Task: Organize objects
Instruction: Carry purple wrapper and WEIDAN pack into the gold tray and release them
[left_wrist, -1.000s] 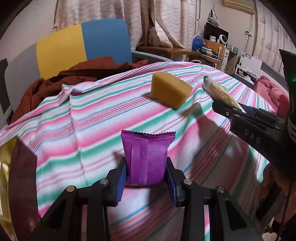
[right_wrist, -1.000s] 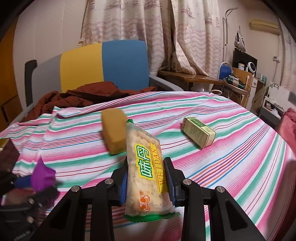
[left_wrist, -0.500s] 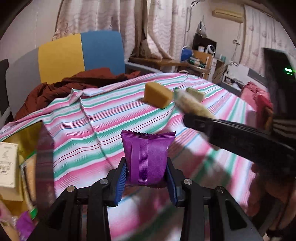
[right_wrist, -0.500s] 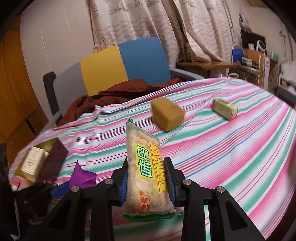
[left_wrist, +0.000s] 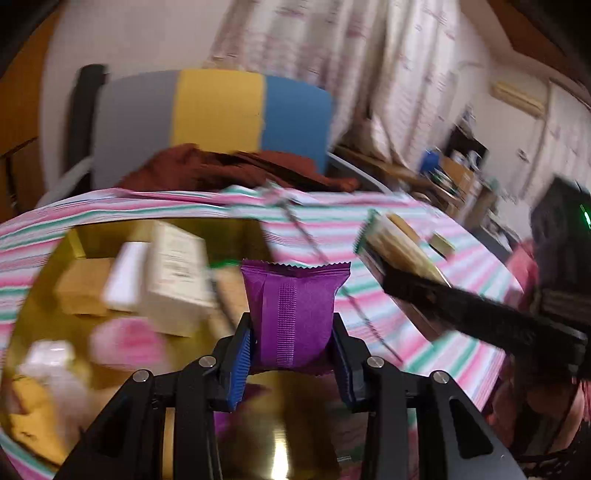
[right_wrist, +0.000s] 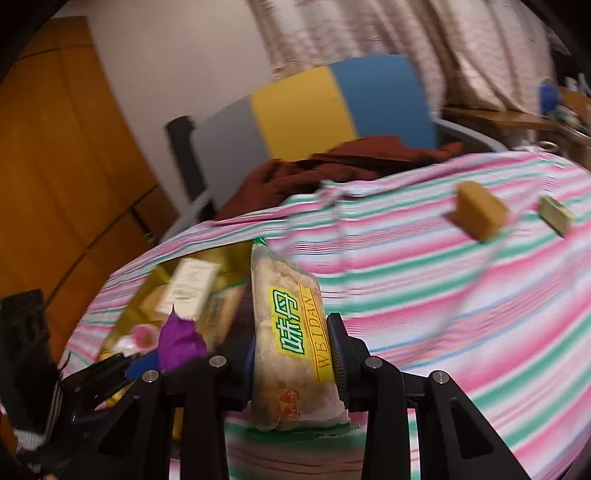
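Observation:
My left gripper (left_wrist: 291, 345) is shut on a purple snack packet (left_wrist: 293, 314) that stands upright between its blue pads, right over a gold tray (left_wrist: 44, 280) holding several boxes and packets. My right gripper (right_wrist: 293, 354) is shut on a clear cracker packet (right_wrist: 291, 328) with a yellow label. In the left wrist view that cracker packet (left_wrist: 397, 247) and the right gripper come in from the right, above the striped cloth. In the right wrist view the purple packet (right_wrist: 181, 341) shows at lower left, over the tray (right_wrist: 162, 273).
A yellow-brown sponge block (right_wrist: 478, 214) and a small green-and-cream box (right_wrist: 556, 214) lie on the striped tablecloth (right_wrist: 443, 295) to the far right. A chair (left_wrist: 218, 110) with brown cloth (left_wrist: 229, 170) draped on it stands behind the table. A wooden cabinet (right_wrist: 55, 166) stands at left.
Both grippers have swung left across the table with their packets still held. The gold tray, earlier only at the left edge, now lies under the left gripper; sponge and box have slid right.

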